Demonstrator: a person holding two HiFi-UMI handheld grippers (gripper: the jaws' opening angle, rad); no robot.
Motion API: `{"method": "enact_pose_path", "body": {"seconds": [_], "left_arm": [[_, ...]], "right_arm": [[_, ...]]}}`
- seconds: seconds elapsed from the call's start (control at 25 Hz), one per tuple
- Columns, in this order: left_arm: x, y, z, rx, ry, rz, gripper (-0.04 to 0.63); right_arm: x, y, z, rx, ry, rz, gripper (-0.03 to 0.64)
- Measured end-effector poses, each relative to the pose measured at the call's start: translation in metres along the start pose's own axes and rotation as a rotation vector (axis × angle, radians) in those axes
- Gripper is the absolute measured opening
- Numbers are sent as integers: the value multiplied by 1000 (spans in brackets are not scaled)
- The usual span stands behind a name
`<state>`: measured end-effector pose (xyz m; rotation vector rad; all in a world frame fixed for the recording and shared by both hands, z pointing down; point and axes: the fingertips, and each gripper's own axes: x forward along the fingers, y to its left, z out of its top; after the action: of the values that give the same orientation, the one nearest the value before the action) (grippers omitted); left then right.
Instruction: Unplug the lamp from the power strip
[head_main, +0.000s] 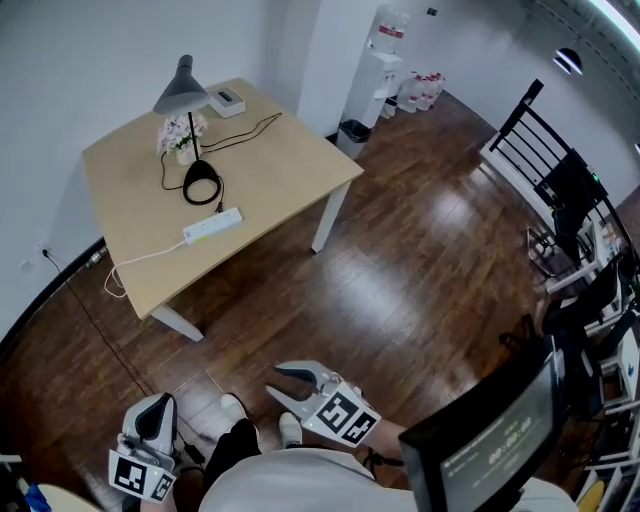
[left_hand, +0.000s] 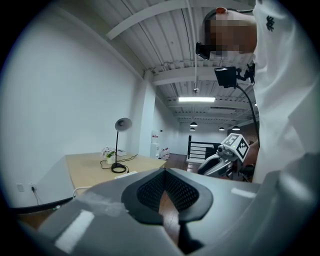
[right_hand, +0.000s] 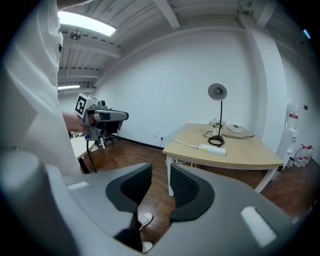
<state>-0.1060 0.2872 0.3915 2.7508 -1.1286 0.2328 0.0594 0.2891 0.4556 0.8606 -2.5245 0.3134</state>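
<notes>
The plug of the lamp (head_main: 184, 95) is showing too small in every view to tell whether it is sitting in the power strip (head_main: 212, 227). The strip's white cable (head_main: 150, 253) is dropping out of sight over the near left edge of the table (head_main: 280, 170). The head view's near edge is cutting off the left gripper (head_main: 152, 405).

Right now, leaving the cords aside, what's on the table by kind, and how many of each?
lamp: 1
power strip: 1
plant: 1
white box: 1
Total: 4
</notes>
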Motion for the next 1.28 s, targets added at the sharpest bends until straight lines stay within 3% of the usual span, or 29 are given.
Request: {"method": "enact_pose_path", "body": {"seconds": [0.4,0.92,1.28], "left_arm": [[-24,-33,-4,-21,17,-109,5],[-40,-37,2,11,3,-184,21],[-46,-29,-4,5,8,-188,21]], "right_arm": [[-36,29,15,15,-72,-99,118],[-35,62,48,-5,-129,-101,118],[-28,68,60,-20,-151,-101,115]]}}
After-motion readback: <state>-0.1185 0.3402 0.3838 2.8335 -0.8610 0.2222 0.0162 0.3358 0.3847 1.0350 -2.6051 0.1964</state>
